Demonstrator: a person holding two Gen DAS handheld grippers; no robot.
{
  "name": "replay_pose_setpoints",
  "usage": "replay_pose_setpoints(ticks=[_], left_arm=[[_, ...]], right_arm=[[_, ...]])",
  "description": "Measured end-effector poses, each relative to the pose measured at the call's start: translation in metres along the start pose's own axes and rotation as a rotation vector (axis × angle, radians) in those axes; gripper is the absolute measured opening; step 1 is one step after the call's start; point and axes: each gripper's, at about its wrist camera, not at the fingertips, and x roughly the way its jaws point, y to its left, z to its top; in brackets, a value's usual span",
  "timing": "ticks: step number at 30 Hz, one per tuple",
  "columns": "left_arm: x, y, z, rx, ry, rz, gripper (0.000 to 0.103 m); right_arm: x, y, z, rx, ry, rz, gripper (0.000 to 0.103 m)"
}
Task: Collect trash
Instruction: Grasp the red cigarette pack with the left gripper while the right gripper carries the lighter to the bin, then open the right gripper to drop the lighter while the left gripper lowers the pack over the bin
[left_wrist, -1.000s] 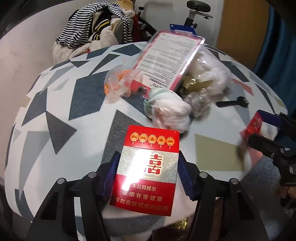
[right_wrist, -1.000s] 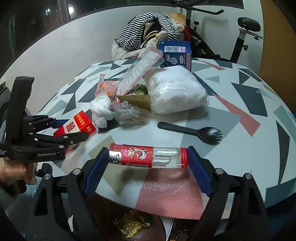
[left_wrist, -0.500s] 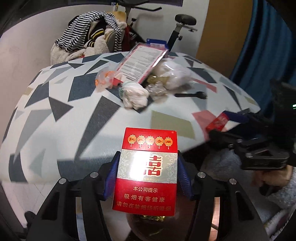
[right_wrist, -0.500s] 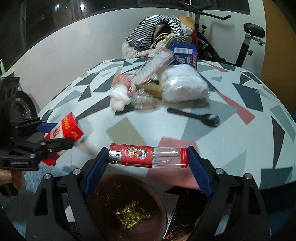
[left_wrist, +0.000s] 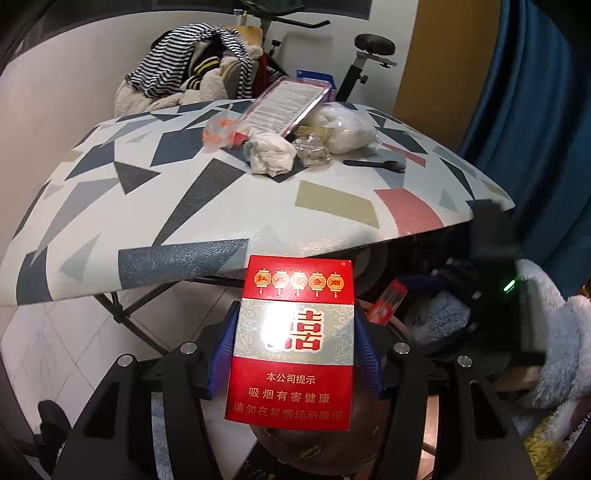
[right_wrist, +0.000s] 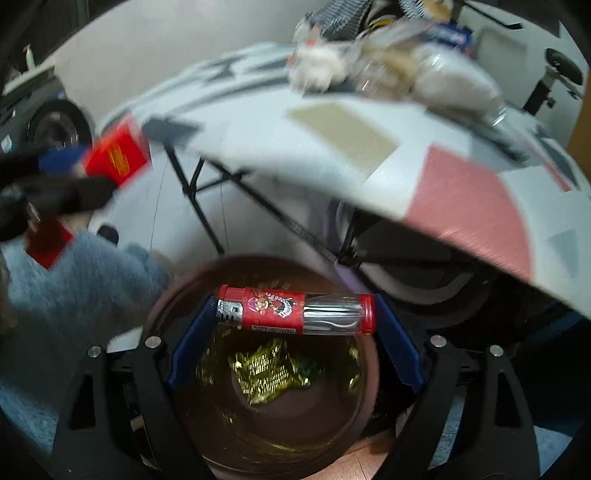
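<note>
Left gripper: gripper (left_wrist: 291, 350) clenched on a red cigarette pack (left_wrist: 293, 341), blue pads pressed against its two long sides, pack upright with its printed face to the camera.
Pack position: held past the near edge of the bench (left_wrist: 155, 206), above a dark brown bin (left_wrist: 295, 448) whose rim showed below the pack.
Right gripper: gripper (right_wrist: 295, 314) clenched on a red and clear lighter (right_wrist: 295, 312), gripped end to end, lying crosswise between the blue pads.
Lighter position: directly over the open mouth of the brown bin (right_wrist: 354, 424), below the level of the bench top.
Bin contents: crumpled gold foil wrapper (right_wrist: 273, 369) on the bottom.
Bench: patterned top with grey, navy, tan and pink shapes, on black folding legs (right_wrist: 207, 206).
Trash left on bench: white crumpled tissue wad (left_wrist: 271, 153), clear plastic wrapper (left_wrist: 312, 151), plastic bag of white stuffing (left_wrist: 345, 127), small bag with orange bits (left_wrist: 218, 131), black plastic spork (left_wrist: 375, 164), and a flat transparent package with printed text (left_wrist: 290, 105) leaning over the pile.
Other gripper seen: in the left wrist view the lighter (left_wrist: 386, 302) showed to the right, in the black right gripper; in the right wrist view the pack (right_wrist: 118, 155) showed blurred at left.
Person: fluffy pale blue sleeve (left_wrist: 554, 332) at the right edge.
Background: striped clothing heaped on a chair (left_wrist: 192, 70), exercise bike (left_wrist: 369, 48), blue curtain (left_wrist: 535, 92).
</note>
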Motion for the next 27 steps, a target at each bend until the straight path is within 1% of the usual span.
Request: replay_pose_setpoints(ticks=[6,11,14,19,22,26,27], left_arm=[[0.003,0.01,-0.007,-0.045,0.004,0.006,0.056],[0.005,0.018,-0.008,-0.08,0.005,0.003,0.056],[0.004,0.02,-0.007,-0.09,-0.001,0.001,0.056],[0.005,0.018,-0.008,-0.084,-0.001,-0.002,0.056],[0.004,0.018,-0.008,-0.087,-0.003,-0.003,0.056],[0.005,0.019,-0.008,-0.091,-0.002,-0.003,0.056],[0.005,0.019,-0.008,-0.092,-0.002,-0.003,0.056]], right_arm=[[0.036,0.013,-0.005,-0.041,0.115,0.02,0.084],[0.048,0.016,-0.005,-0.047,0.156,0.034,0.084],[0.052,0.015,-0.007,-0.032,0.178,0.058,0.084],[0.059,0.023,-0.011,-0.052,0.221,0.109,0.084],[0.065,0.028,-0.015,-0.07,0.269,0.116,0.084],[0.075,0.027,-0.02,-0.055,0.335,0.122,0.084],[0.076,0.026,-0.021,-0.046,0.341,0.123,0.088]])
